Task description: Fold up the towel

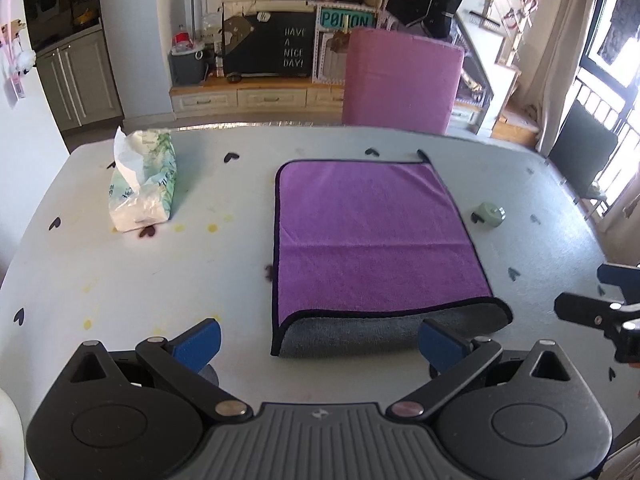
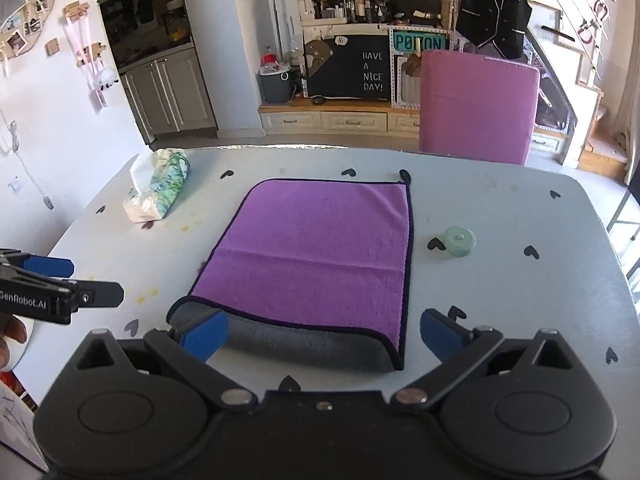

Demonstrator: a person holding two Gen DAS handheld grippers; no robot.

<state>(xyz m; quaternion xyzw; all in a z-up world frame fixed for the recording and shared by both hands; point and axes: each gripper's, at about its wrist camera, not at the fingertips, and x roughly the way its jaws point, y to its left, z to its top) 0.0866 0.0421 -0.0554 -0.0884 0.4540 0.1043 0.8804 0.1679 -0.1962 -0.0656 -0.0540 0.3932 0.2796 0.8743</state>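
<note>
A purple towel (image 1: 372, 236) with a black border and a grey underside lies on the white table (image 1: 160, 280). It is folded over, with the grey fold at its near edge. My left gripper (image 1: 318, 346) is open and empty, just in front of the towel's near left corner. In the right wrist view the towel (image 2: 316, 256) lies ahead, and my right gripper (image 2: 324, 336) is open and empty at its near edge. The left gripper's side shows at the left of that view (image 2: 60, 292).
A pack of tissues (image 1: 142, 186) lies at the table's far left. A small green round tape measure (image 1: 490, 215) sits right of the towel. A pink chair (image 1: 400, 80) stands behind the far edge. Cabinets and shelves fill the room behind.
</note>
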